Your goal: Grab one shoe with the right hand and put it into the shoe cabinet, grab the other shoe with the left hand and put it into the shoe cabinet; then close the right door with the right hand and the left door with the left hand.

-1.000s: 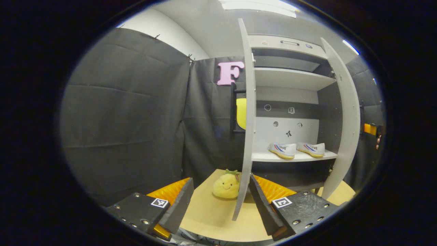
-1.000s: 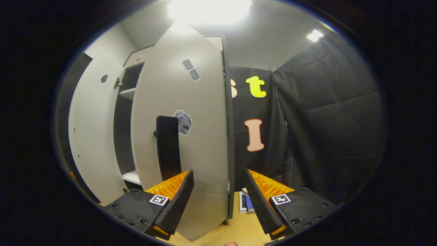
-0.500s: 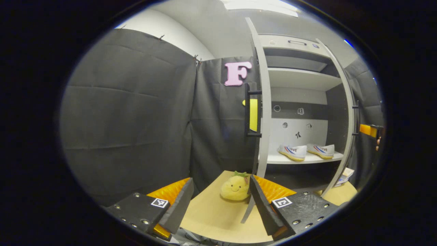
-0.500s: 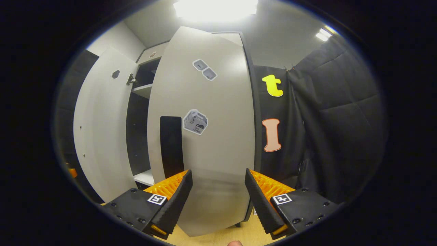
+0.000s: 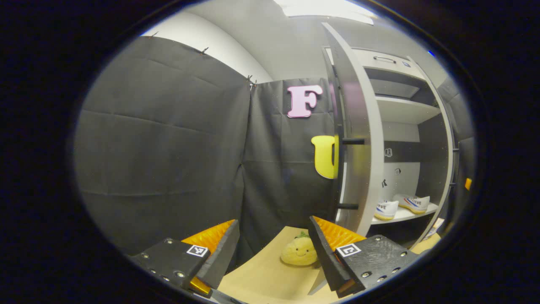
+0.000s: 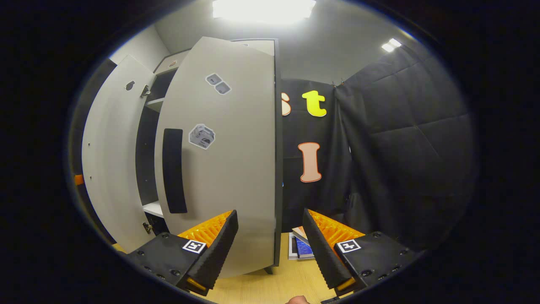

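Observation:
Two white shoes (image 5: 386,209) (image 5: 412,202) with coloured side stripes lie side by side on the lower shelf (image 5: 400,215) of the grey shoe cabinet. The left door (image 5: 358,139) stands ajar, its black bar handle (image 5: 337,173) on the outer face, just beyond my left gripper (image 5: 270,247), which is open and holds nothing. In the right gripper view the right door (image 6: 223,169), with a black handle (image 6: 174,169) and stickers, is swung most of the way in. My right gripper (image 6: 270,242) is open right in front of its lower face.
A yellow plush toy (image 5: 299,253) sits on the wooden floor (image 5: 261,278) by the left door's foot. A booklet (image 6: 300,247) lies on the floor right of the cabinet. Black cloth walls close in both sides. The left door's inner face (image 6: 109,160) shows left of the right door.
The right door has swung further toward the cabinet. The left gripper has moved round to the left door's outer side, so its handle now faces me and less of the inside shows.

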`<state>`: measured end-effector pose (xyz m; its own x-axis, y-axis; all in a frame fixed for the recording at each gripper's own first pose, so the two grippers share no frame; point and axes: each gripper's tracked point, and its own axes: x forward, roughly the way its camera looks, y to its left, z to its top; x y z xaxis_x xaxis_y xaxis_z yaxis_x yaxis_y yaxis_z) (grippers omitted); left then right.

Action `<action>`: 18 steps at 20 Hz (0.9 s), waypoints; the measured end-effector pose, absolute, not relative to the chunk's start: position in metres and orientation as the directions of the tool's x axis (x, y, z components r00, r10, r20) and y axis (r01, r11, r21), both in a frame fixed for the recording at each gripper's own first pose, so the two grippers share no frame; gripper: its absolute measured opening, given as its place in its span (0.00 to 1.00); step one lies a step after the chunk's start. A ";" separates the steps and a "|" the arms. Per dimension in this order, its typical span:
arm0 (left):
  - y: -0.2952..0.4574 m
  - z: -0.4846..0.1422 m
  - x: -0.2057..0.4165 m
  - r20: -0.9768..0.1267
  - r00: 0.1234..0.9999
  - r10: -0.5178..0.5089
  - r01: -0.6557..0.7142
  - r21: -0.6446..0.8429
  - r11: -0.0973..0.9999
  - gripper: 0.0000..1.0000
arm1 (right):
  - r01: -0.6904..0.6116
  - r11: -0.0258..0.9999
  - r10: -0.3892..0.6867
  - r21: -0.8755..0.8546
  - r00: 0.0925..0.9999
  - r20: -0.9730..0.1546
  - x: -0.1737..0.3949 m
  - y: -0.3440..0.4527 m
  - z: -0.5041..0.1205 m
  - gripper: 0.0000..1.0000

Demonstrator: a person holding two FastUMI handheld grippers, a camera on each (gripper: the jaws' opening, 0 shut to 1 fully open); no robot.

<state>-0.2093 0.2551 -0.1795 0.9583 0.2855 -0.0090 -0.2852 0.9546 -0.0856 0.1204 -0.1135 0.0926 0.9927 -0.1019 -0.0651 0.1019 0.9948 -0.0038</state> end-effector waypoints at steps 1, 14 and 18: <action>0.258 -0.176 -0.202 -0.004 0.959 0.284 -0.283 -0.089 0.955 0.98 | 0.116 0.993 -0.116 -0.007 0.990 -0.075 0.115 -0.122 0.088 0.96; 0.250 -0.162 -0.173 0.014 0.955 0.295 -0.294 -0.069 0.953 0.98 | 0.201 0.979 -0.203 -0.031 0.968 -0.148 0.072 -0.180 0.056 0.94; 0.246 -0.159 -0.175 0.024 0.953 0.301 -0.300 -0.030 0.953 0.98 | 0.190 0.982 -0.190 -0.016 0.969 -0.159 0.071 -0.177 0.049 0.96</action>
